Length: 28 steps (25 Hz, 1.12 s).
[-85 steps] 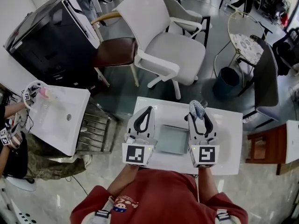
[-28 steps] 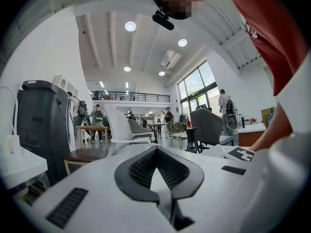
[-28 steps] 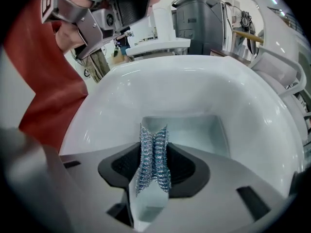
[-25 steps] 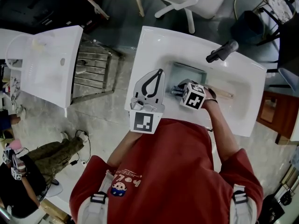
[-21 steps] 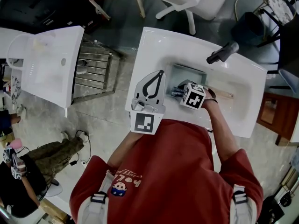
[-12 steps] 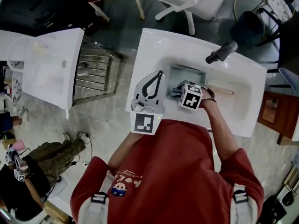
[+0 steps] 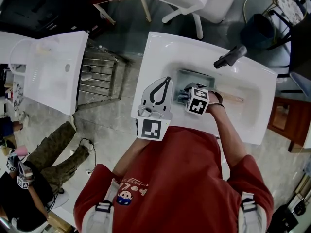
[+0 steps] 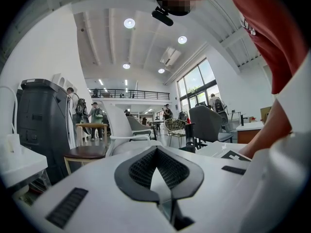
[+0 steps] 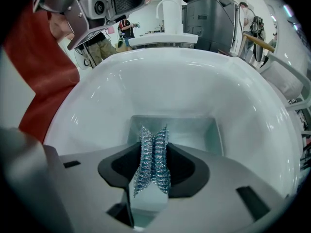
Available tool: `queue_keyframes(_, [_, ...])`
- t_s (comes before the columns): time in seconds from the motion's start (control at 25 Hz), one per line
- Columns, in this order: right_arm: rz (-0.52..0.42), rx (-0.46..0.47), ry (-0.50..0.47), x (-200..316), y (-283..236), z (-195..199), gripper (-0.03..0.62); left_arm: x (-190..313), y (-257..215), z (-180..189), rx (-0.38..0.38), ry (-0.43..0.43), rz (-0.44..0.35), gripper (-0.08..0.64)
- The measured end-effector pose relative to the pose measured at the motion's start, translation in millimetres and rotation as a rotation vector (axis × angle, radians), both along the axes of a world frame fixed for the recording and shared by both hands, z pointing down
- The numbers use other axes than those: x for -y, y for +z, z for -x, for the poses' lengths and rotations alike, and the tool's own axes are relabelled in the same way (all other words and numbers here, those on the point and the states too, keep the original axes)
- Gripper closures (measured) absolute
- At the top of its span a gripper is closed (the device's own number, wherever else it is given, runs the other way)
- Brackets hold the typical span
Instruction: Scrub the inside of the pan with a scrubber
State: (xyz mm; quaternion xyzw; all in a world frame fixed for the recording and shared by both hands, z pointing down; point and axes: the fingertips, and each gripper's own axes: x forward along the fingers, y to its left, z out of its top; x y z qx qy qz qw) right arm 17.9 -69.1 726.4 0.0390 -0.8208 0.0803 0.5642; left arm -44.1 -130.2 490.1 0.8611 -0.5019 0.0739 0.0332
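Pressure on the mesh seems to be the reason for the grip. The right tool [image 9: 154, 147] has its jaws closed tight on a silvery-blue, coiled steel-mesh scrubber [image 9: 154, 168]. They pinch it into a narrow upright wad that sticks out past the tips, so the mesh rather than the plastic should meet the metal.

In the head view the right tool [image 7: 187, 93] tilts down into the basin, with its marker cube on the near side. That puts the scrubber [image 7: 181, 95] at the near-left part of the shallow rectangular grey metal pan [image 7: 198, 76]. Whether the mesh is touching the pan floor or sits just above it, I cannot tell.

The pan [image 9: 192, 130] lies flat in the bowl of the white sink basin [image 9: 204, 81], left of the basin's middle. The dark faucet [image 7: 230, 55] is well off to its far right. The pan has a flat floor and low upright walls in a dull, even grey, and no residue shows inside it.

The left tool [image 7: 167, 80] hovers over the near-left rim of the sink basin [image 7: 156, 47], pointing away from the person and apart from the pan. Its jaws [image 8: 156, 148] meet at the tips with nothing between them. It looks parked clear of the scrubbing strokes. Nothing steadies the pan, so it may slide on the smooth basin.
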Motion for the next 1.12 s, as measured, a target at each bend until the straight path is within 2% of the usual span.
queue_keyframes(0.36, [-0.153, -0.043, 0.031, 32.6, 1.7, -2.6, 0.420, -0.3, -2.7, -1.6, 0.002, 0.005, -0.008, 0.552])
queue_keyframes(0.84, [-0.500, -0.132, 0.091, 85.7, 8.4, -12.6, 0.425, -2.1, -2.2, 0.0, 0.005, 0.002, -0.007, 0.552])
queue_keyframes(1.12, [-0.524, -0.129, 0.092, 86.0, 10.1, -10.6, 0.431, -1.6, -3.3, 0.5, 0.009, 0.001, -0.009, 0.552])
